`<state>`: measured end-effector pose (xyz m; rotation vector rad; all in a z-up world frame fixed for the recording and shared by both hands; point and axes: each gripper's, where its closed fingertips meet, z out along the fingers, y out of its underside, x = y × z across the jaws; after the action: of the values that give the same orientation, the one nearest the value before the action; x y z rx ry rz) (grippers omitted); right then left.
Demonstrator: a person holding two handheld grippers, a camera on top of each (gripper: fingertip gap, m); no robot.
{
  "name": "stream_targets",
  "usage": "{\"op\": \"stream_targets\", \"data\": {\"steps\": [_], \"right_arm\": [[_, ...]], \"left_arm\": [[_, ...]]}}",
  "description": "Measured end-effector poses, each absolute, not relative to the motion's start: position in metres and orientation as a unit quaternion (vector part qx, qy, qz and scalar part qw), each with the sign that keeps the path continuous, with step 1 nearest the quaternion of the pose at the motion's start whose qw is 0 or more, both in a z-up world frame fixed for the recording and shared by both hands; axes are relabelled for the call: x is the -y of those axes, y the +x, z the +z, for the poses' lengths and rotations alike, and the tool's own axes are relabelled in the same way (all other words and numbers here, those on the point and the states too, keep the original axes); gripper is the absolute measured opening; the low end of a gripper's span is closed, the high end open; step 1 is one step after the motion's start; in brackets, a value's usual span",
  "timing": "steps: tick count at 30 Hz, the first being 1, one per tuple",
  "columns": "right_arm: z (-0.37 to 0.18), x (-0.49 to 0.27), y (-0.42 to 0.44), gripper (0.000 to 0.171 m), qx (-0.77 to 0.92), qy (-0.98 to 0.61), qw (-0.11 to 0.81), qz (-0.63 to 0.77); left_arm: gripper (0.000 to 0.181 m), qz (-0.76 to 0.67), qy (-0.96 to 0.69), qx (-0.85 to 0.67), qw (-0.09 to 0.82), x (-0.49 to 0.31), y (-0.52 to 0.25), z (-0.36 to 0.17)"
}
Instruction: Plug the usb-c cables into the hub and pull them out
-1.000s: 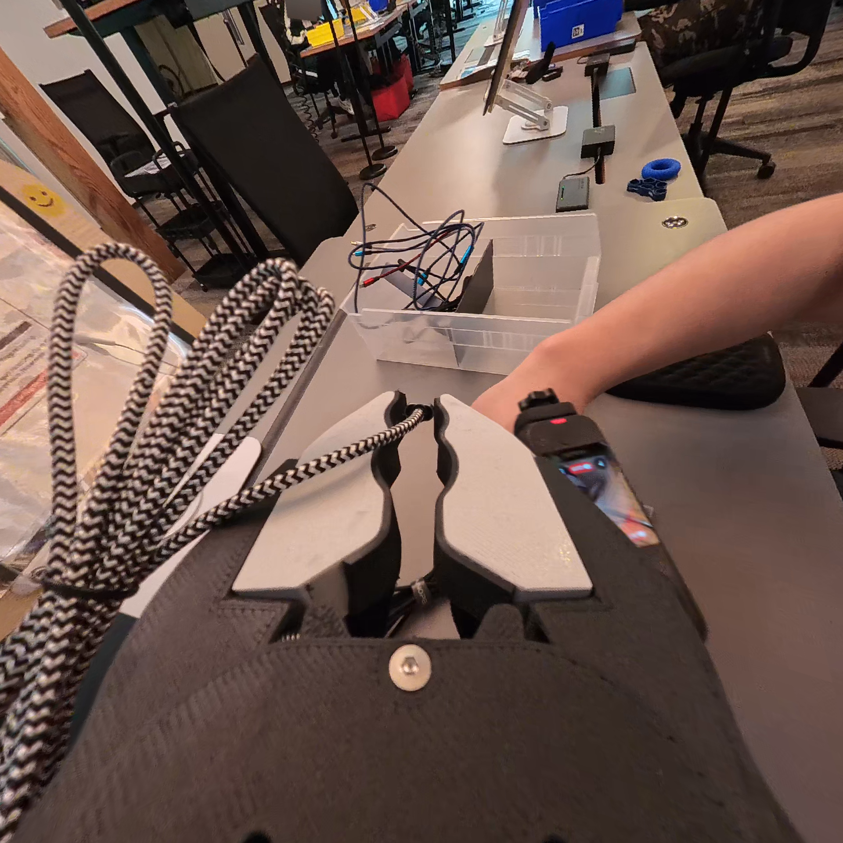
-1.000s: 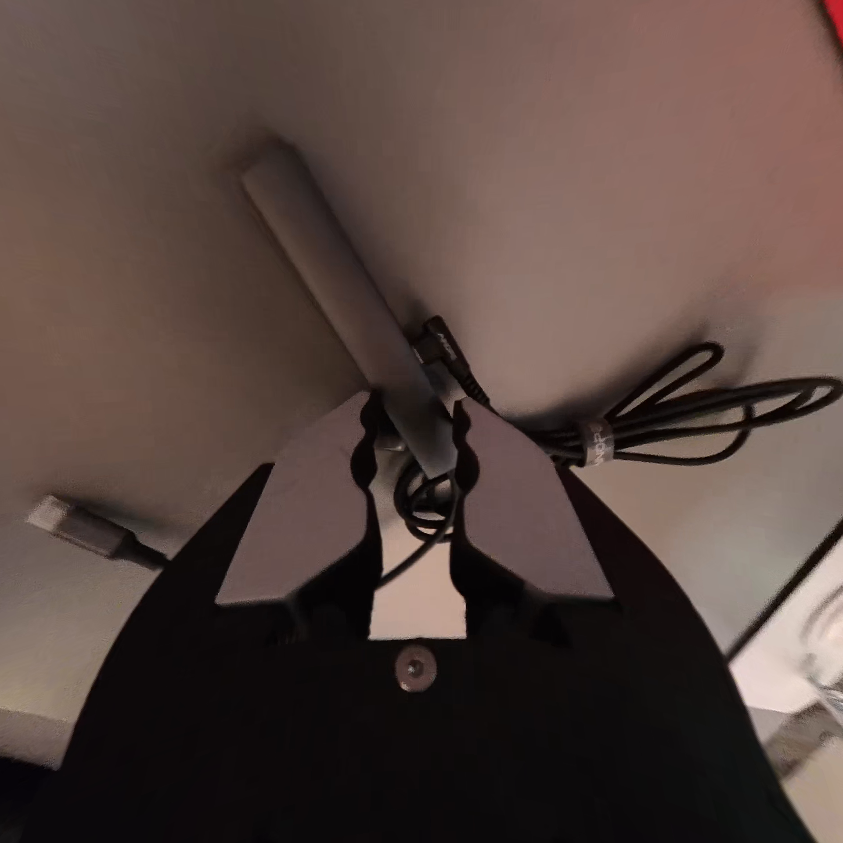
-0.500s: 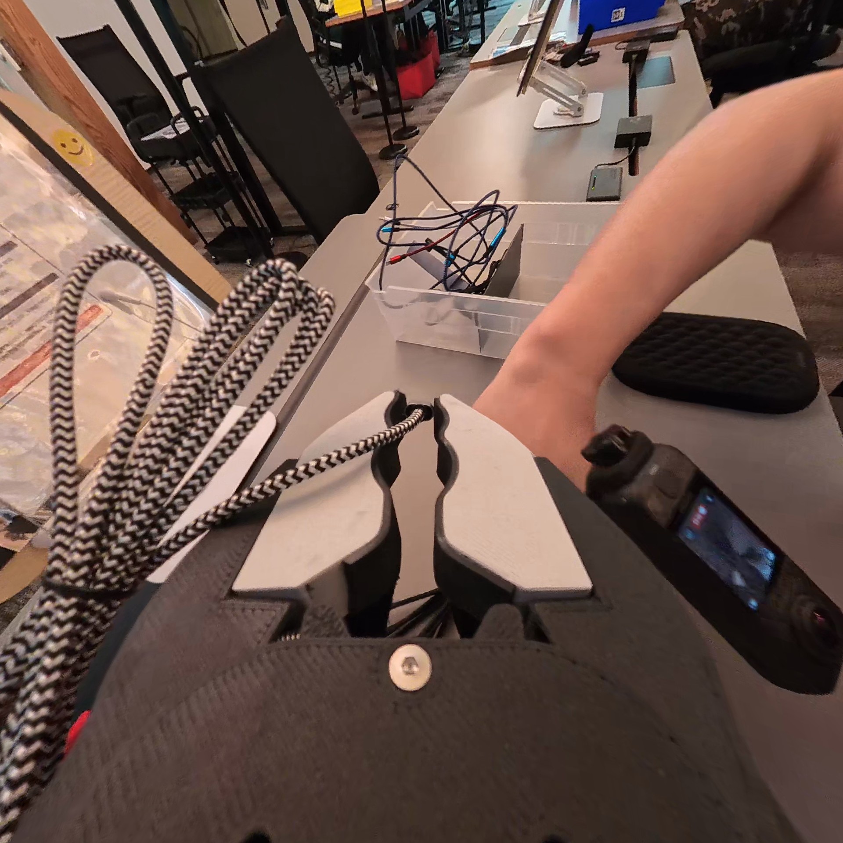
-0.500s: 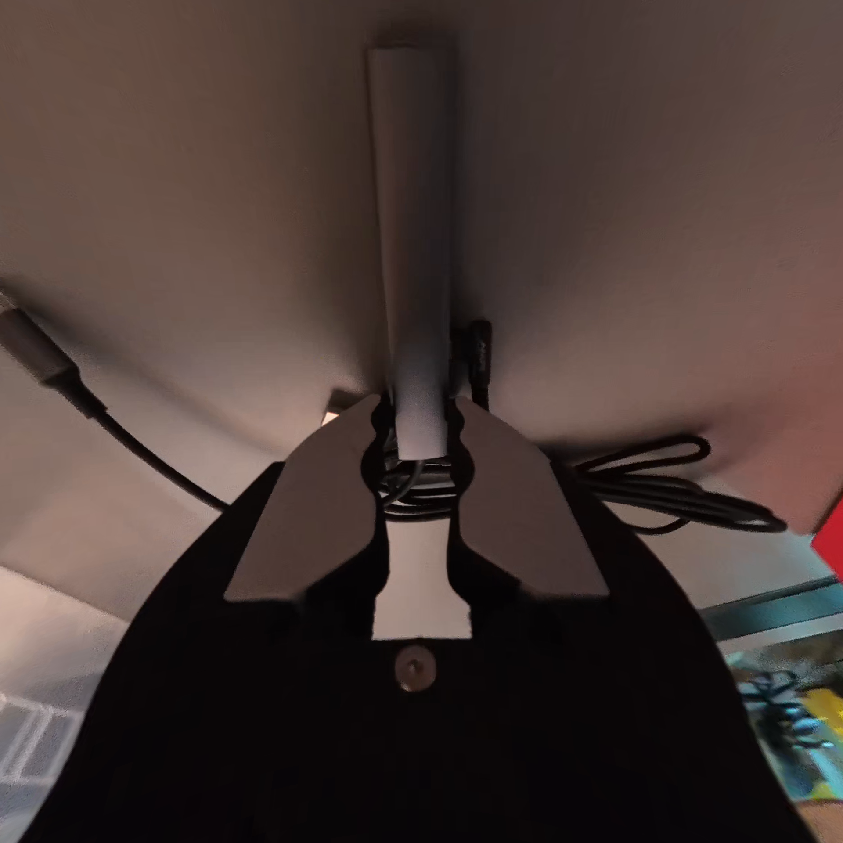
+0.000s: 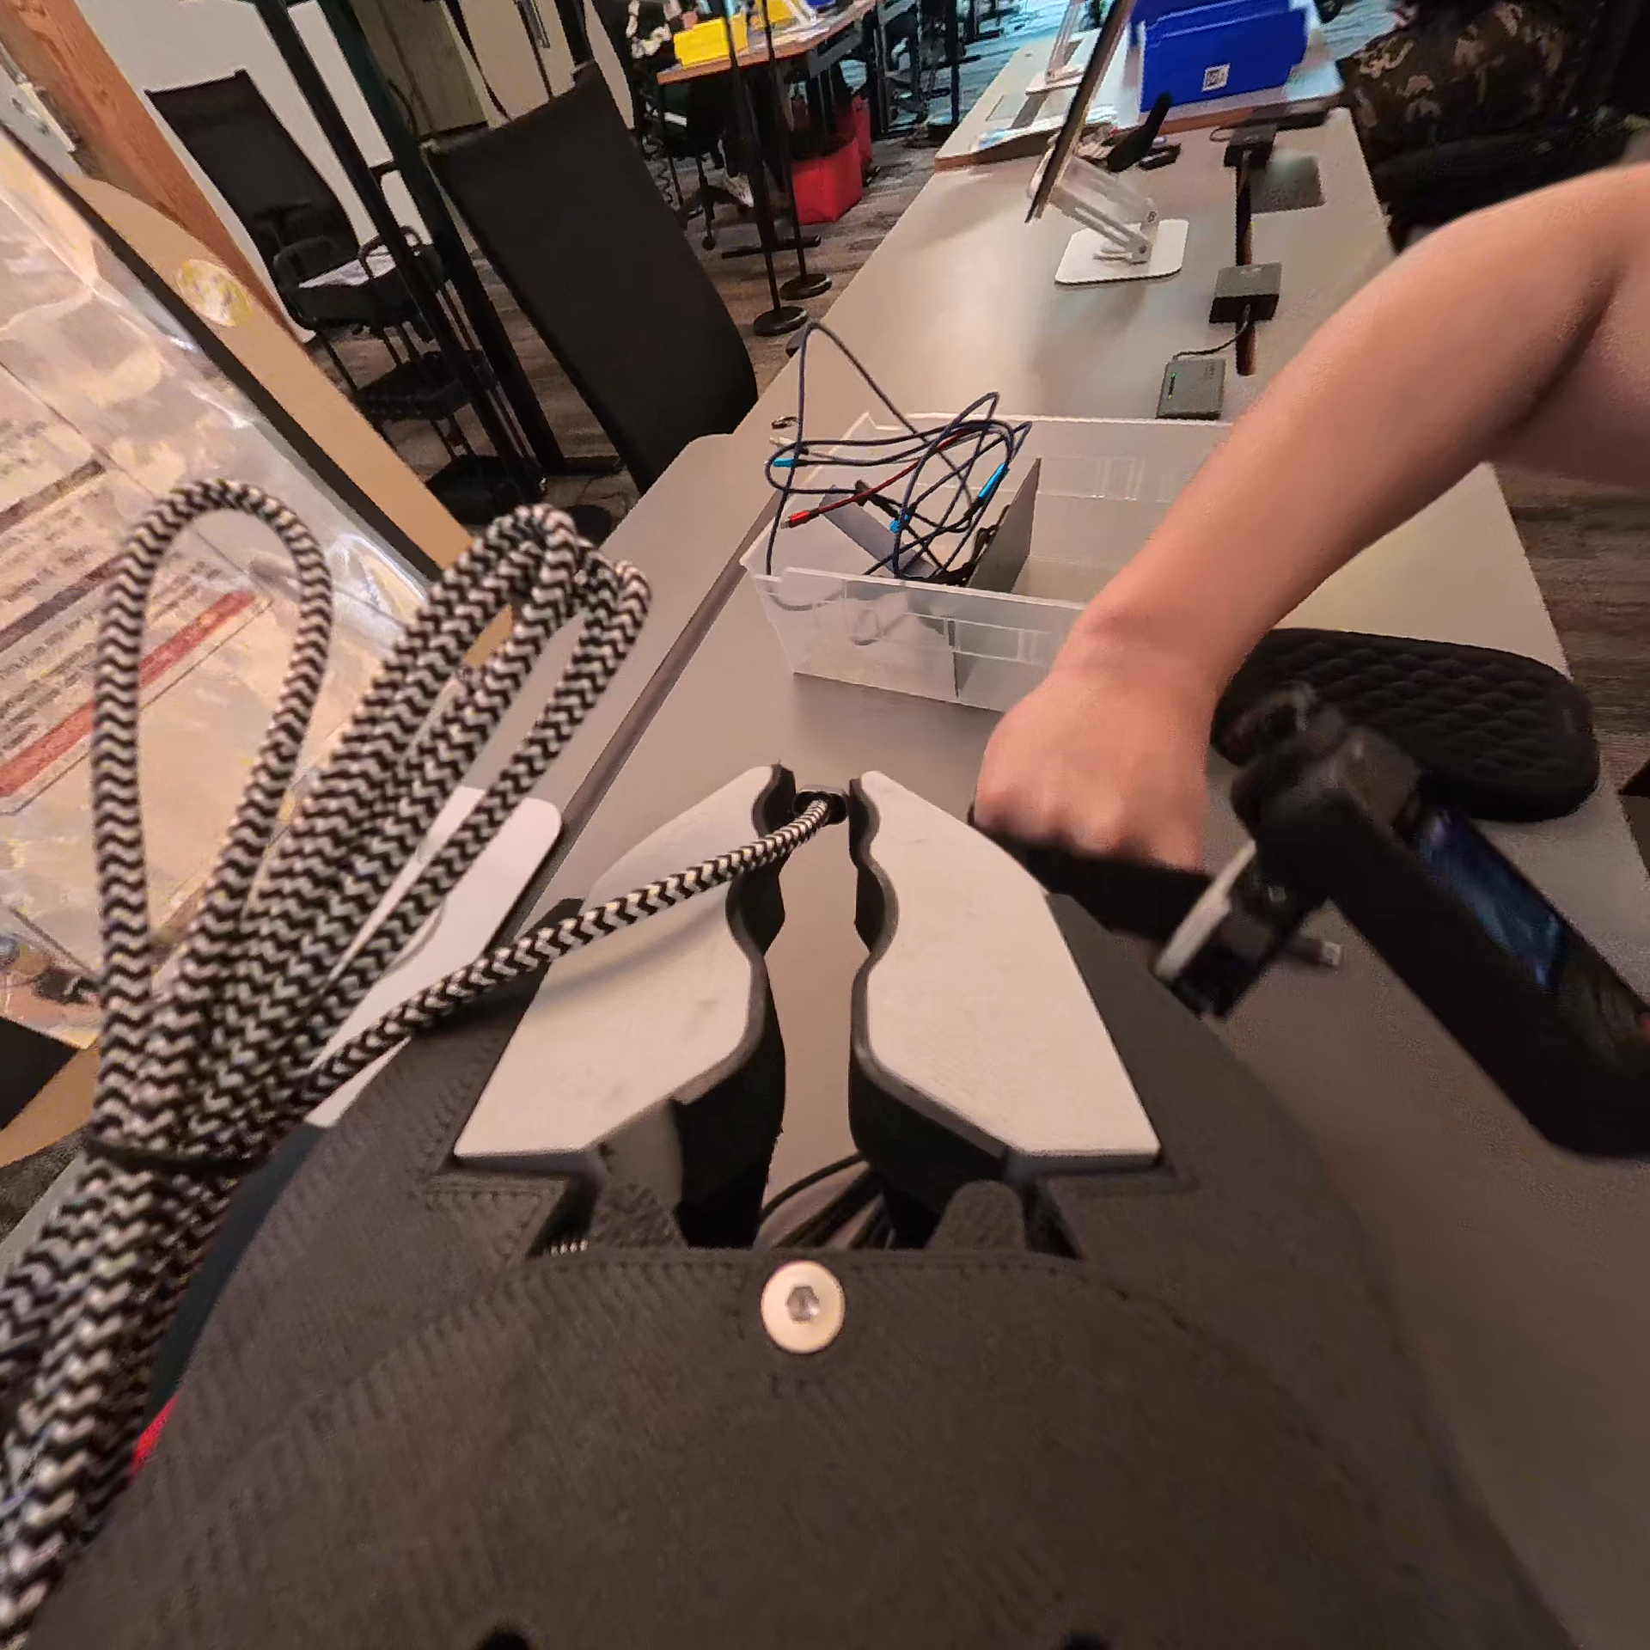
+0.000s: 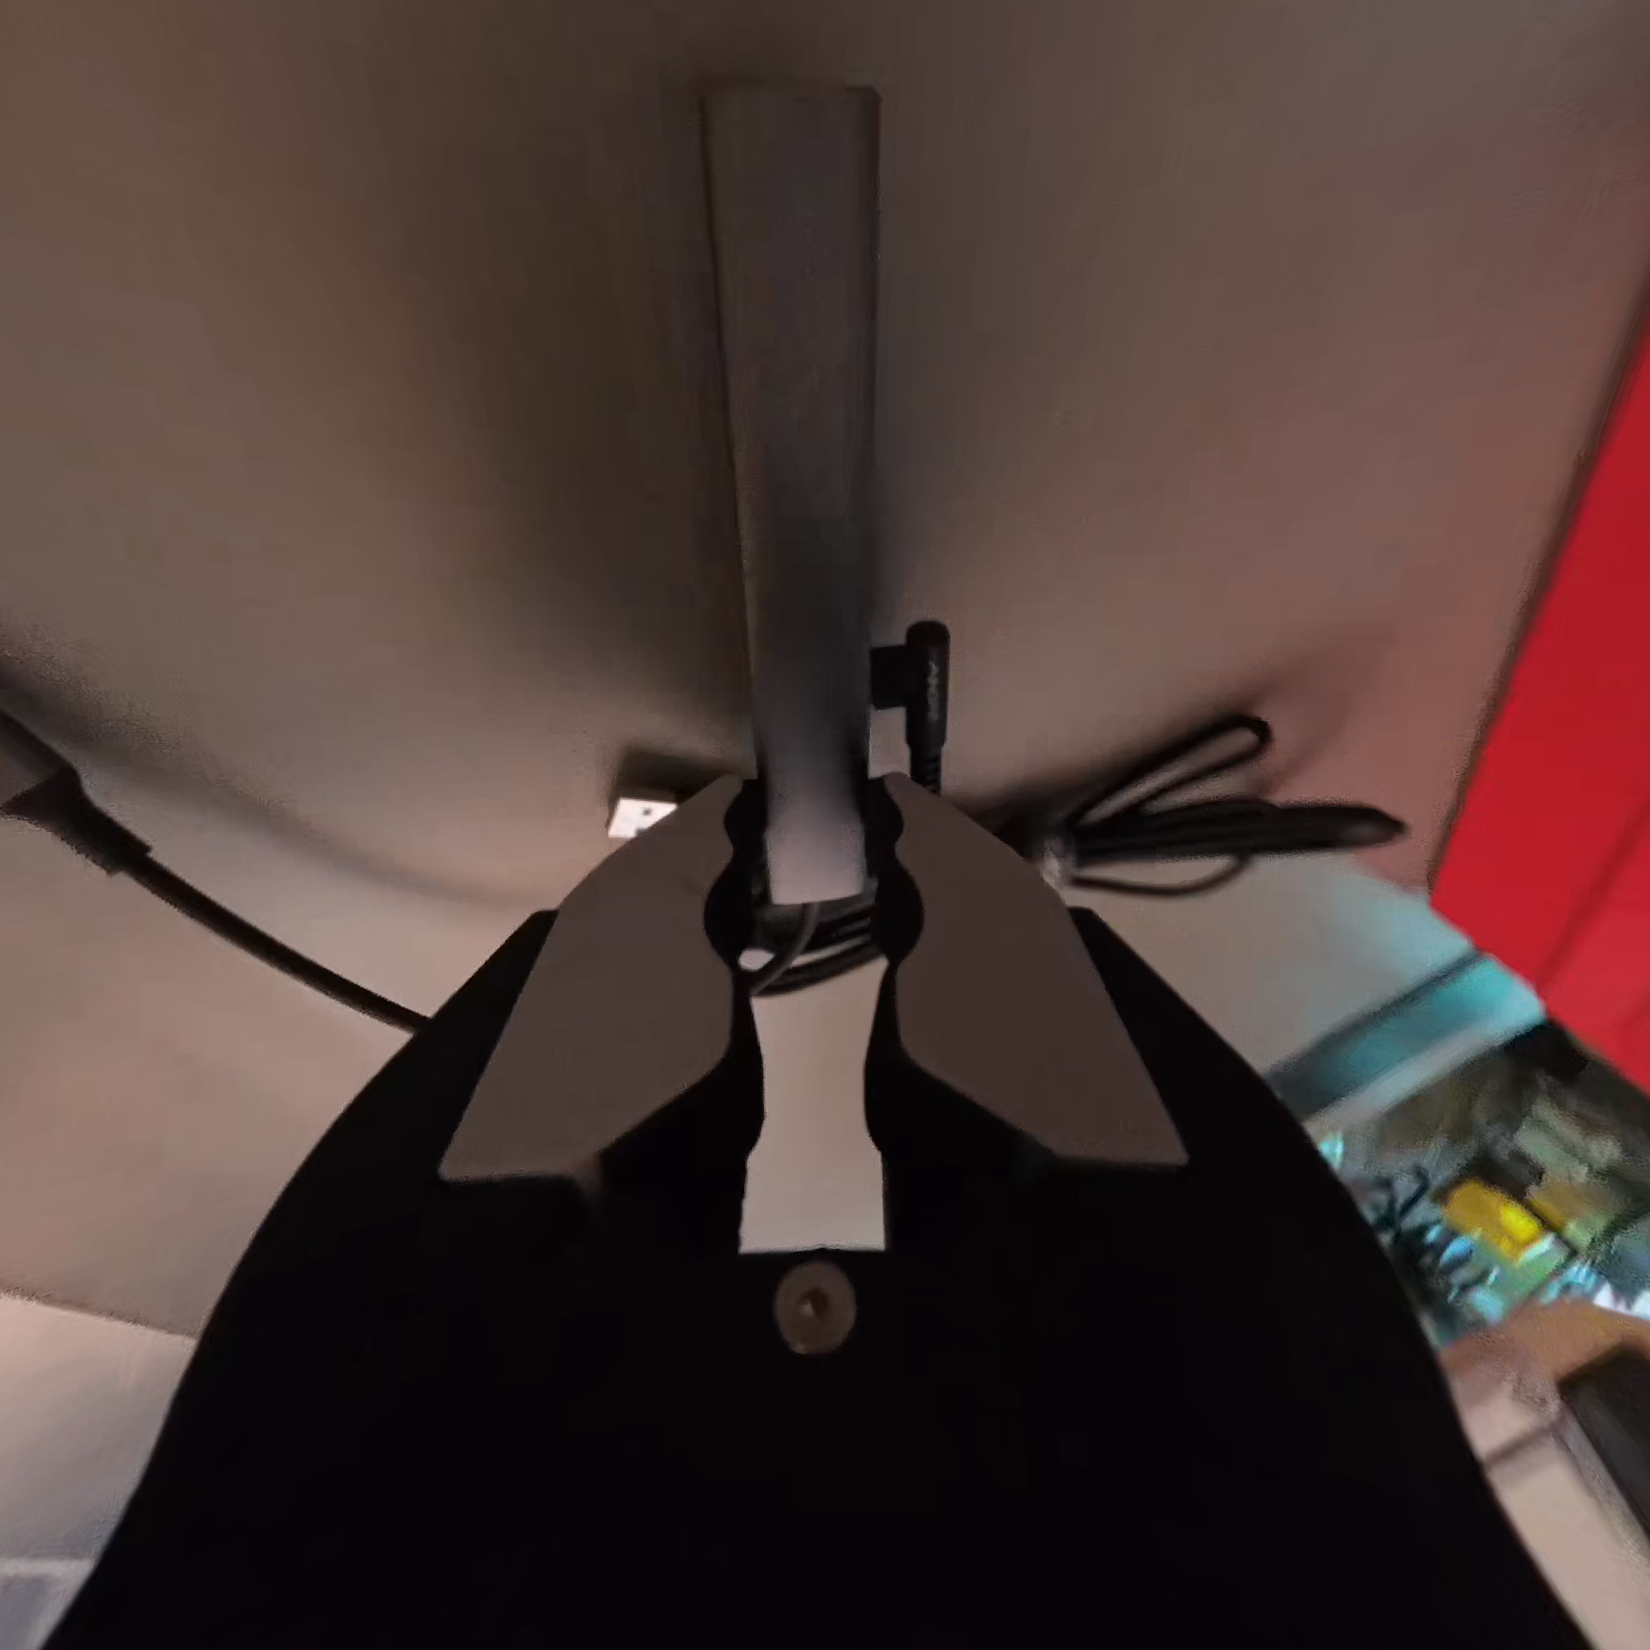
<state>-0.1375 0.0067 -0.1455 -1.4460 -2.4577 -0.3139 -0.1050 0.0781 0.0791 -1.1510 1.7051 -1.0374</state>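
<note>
My left gripper (image 5: 817,799) is shut on the plug end of a black-and-white braided cable (image 5: 679,893), held above the grey table (image 5: 1473,1339); the rest of that cable hangs bundled at the left (image 5: 268,804). My right gripper (image 6: 812,795) is shut on the near end of a long grey hub (image 6: 790,446) lying on the table. A black right-angle plug (image 6: 920,687) sits in the hub's right side, its coiled black cable (image 6: 1205,821) lying to the right. In the left wrist view a hand (image 5: 1089,759) holds the right gripper's handle with its camera (image 5: 1473,964).
A clear bin (image 5: 937,625) with blue and red cables stands ahead on the table, a black wrist pad (image 5: 1411,723) to its right. A loose grey plug and cable (image 6: 54,804) lie left of the hub. A red object (image 6: 1571,625) is at the right. Chairs stand beyond the table's left edge.
The right gripper has turned so that the hub now points straight ahead, and it has moved closer. The hand and right gripper have shifted right in the left wrist view. The left grip is unchanged.
</note>
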Motion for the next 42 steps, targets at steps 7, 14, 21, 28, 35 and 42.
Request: {"op": "stream_targets", "data": {"steps": [7,14,21,28,35,42], "right_arm": [[-0.083,0.007,-0.112,0.023,0.737,-0.585,0.258,-0.222],[-0.031,0.016,-0.108,0.023,0.695,-0.572,0.356,-0.249],[-0.022,0.023,-0.087,0.023,0.678,-0.573,0.396,-0.234],[-0.019,0.024,-0.088,0.023,0.681,-0.569,0.403,-0.223],[0.006,0.008,-0.101,0.023,0.7,-0.512,0.387,-0.315],[0.035,-0.012,-0.121,0.023,0.674,-0.476,0.446,-0.345]], "left_arm": [[0.01,-0.518,-0.288,-0.758,0.272,-0.013,-0.137,0.074],[0.01,-0.547,-0.162,-0.81,0.136,0.032,-0.181,0.051],[0.01,-0.546,-0.146,-0.816,0.119,0.035,-0.176,0.033],[0.01,-0.536,-0.168,-0.818,0.121,0.029,-0.163,0.025],[0.01,-0.529,-0.157,-0.822,0.14,0.044,-0.174,0.045],[0.01,-0.518,-0.147,-0.824,0.175,0.043,-0.19,0.063]]}}
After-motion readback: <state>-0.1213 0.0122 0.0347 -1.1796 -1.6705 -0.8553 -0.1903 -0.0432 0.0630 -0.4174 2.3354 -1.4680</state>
